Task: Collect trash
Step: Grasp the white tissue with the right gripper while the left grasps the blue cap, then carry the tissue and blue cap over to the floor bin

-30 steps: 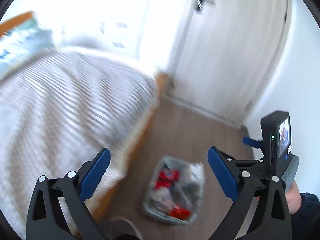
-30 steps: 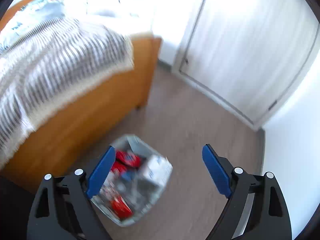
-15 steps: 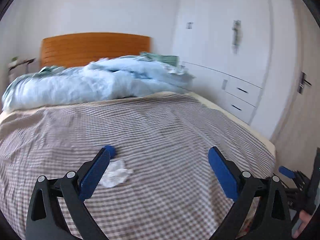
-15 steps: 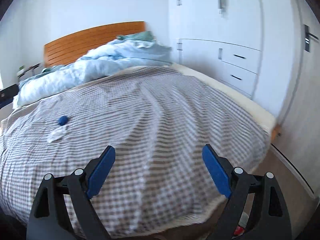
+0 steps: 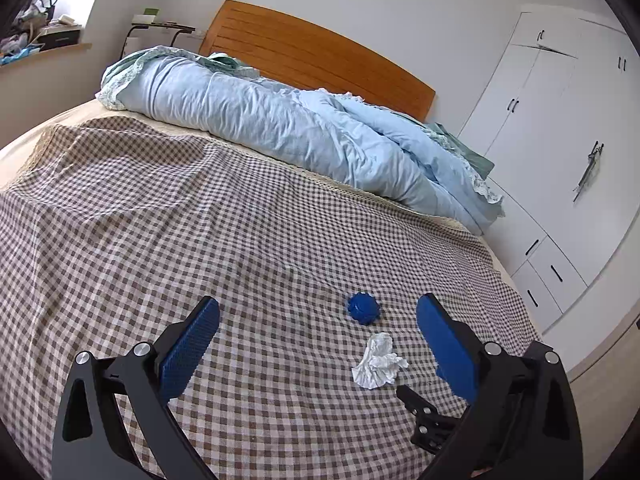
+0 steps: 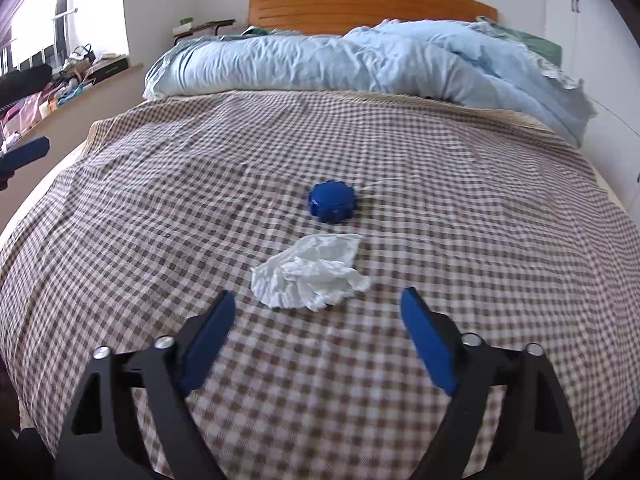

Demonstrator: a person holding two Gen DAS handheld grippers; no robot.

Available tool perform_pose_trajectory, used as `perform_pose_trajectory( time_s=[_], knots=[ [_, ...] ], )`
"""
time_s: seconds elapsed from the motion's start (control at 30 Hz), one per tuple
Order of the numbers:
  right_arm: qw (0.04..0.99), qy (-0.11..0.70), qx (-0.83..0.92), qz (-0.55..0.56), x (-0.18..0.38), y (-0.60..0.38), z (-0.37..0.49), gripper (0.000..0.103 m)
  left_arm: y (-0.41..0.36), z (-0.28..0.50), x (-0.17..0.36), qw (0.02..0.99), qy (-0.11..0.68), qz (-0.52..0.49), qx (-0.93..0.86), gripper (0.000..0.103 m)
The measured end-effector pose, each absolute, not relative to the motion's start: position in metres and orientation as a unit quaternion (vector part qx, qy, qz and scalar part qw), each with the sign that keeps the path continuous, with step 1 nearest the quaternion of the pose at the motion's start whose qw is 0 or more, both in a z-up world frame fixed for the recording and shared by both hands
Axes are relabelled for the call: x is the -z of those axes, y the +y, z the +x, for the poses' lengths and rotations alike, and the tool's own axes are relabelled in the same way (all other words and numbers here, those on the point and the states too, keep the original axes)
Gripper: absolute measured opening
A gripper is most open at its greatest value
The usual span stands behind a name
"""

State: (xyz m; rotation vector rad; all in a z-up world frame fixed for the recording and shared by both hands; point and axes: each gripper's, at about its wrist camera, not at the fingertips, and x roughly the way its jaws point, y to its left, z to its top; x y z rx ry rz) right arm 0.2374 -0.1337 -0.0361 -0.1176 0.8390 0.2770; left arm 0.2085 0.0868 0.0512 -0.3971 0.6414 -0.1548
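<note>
A crumpled white tissue [image 6: 310, 271] lies on the brown checked bedspread [image 6: 460, 208], just ahead of my open, empty right gripper [image 6: 316, 304]. A blue ridged bottle cap [image 6: 332, 201] lies just beyond the tissue. In the left wrist view the tissue [image 5: 378, 362] and the cap [image 5: 363, 308] lie right of centre, between the fingers of my open, empty left gripper [image 5: 316, 314] and nearer its right finger [image 5: 448, 350]. A finger of the left gripper [image 6: 24, 154] shows at the left edge of the right wrist view.
A rumpled light blue duvet [image 5: 288, 128] lies across the head of the bed before an orange wooden headboard [image 5: 320, 56]. White wardrobes with drawers [image 5: 560, 160] stand on the right. A cluttered window sill [image 6: 68, 80] and a small side table [image 5: 160, 28] are on the left.
Both grippers swung up from the trash bin on the floor to the bed. They then moved in over the bedspread towards the tissue and cap, which now lie close ahead.
</note>
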Motion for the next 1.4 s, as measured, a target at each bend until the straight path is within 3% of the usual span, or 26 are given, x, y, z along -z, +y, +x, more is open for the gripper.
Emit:
perform_pose_trajectory(
  time_s=[0.2, 0.27, 0.33, 0.4, 0.57, 0.67, 0.77, 1.07, 1.17, 1.23, 1.27, 1.4],
  knots=[
    [0.874, 0.467, -0.117, -0.07, 0.076, -0.112, 0.275, 0.058, 0.083, 0.224, -0.032, 0.922, 0.338, -0.176, 0.063, 0.095],
    [0.874, 0.471, -0.114, -0.045, 0.082, -0.119, 0.279, 0.053, 0.081, 0.227, -0.027, 0.921, 0.343, -0.174, 0.061, 0.095],
    [0.878, 0.468, -0.098, -0.011, 0.077, -0.136, 0.276, 0.008, 0.077, 0.231, -0.021, 0.919, 0.353, -0.167, 0.059, 0.095],
    [0.885, 0.452, -0.099, 0.041, 0.063, -0.157, 0.266, 0.008, 0.069, 0.234, -0.015, 0.919, 0.362, -0.148, 0.054, 0.095],
    [0.926, 0.367, -0.069, 0.056, 0.016, -0.189, 0.214, 0.008, 0.038, 0.244, 0.007, 0.922, 0.374, -0.092, 0.046, 0.095],
    [0.938, 0.339, -0.04, 0.062, 0.011, -0.214, 0.199, 0.008, 0.002, 0.248, 0.024, 0.928, 0.367, -0.007, 0.058, 0.094],
    [0.934, 0.343, -0.035, 0.09, 0.015, -0.243, 0.196, 0.008, -0.027, 0.26, 0.026, 0.925, 0.362, 0.021, 0.114, 0.09],
    [0.935, 0.329, -0.024, 0.128, 0.006, -0.286, 0.189, 0.008, -0.104, 0.368, 0.075, 0.873, 0.467, 0.063, 0.123, 0.088],
    [0.929, 0.34, -0.03, 0.145, 0.012, -0.29, 0.19, 0.008, -0.103, 0.381, 0.092, 0.87, 0.483, 0.064, 0.076, 0.079],
    [0.928, 0.338, -0.035, 0.15, 0.01, -0.292, 0.191, 0.008, -0.098, 0.382, 0.095, 0.872, 0.482, 0.04, 0.077, 0.062],
    [0.929, 0.338, -0.037, 0.15, 0.01, -0.291, 0.191, 0.008, -0.096, 0.38, 0.095, 0.871, 0.482, 0.026, 0.089, 0.048],
    [0.927, 0.343, -0.042, 0.146, 0.011, -0.284, 0.191, 0.008, -0.099, 0.36, 0.077, 0.882, 0.455, 0.034, 0.119, 0.047]
  ],
)
